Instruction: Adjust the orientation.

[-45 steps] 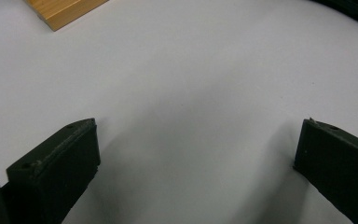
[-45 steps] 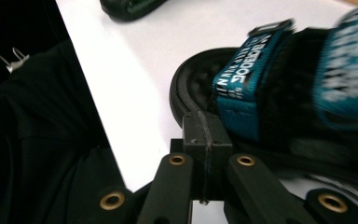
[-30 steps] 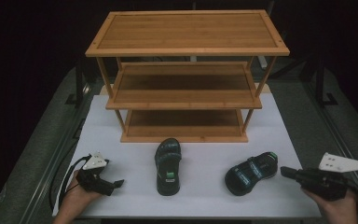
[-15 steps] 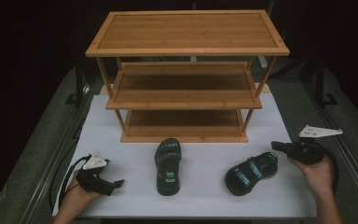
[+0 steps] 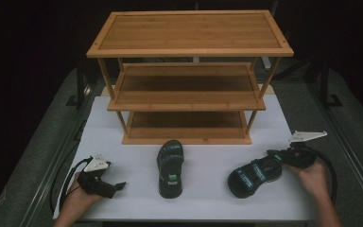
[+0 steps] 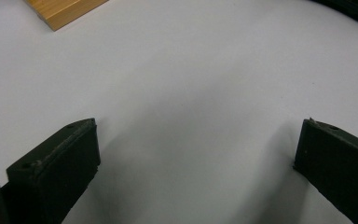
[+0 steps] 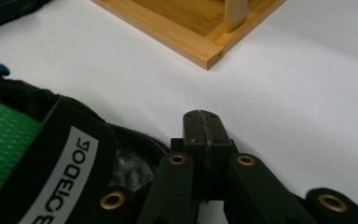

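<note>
Looking down from the high view, the right gripper sits at the heel of the right sandal near the bench's right edge, perhaps touching it. The left gripper rests near the front left corner.

Left gripper view: jaws wide apart over bare bench.

Right gripper view: jaws pressed together, empty, beside the sandal's strap.

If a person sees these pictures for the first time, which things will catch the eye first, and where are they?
The three-tier bamboo shoe rack stands out first, at the back of the white table, all shelves bare. In front of it lie two dark sandals with green details: the middle sandal points toward the rack, and the right sandal lies slanted. The right gripper, jaws shut, is right at the slanted sandal's heel end, while the left gripper rests open at the table's left front.
</note>
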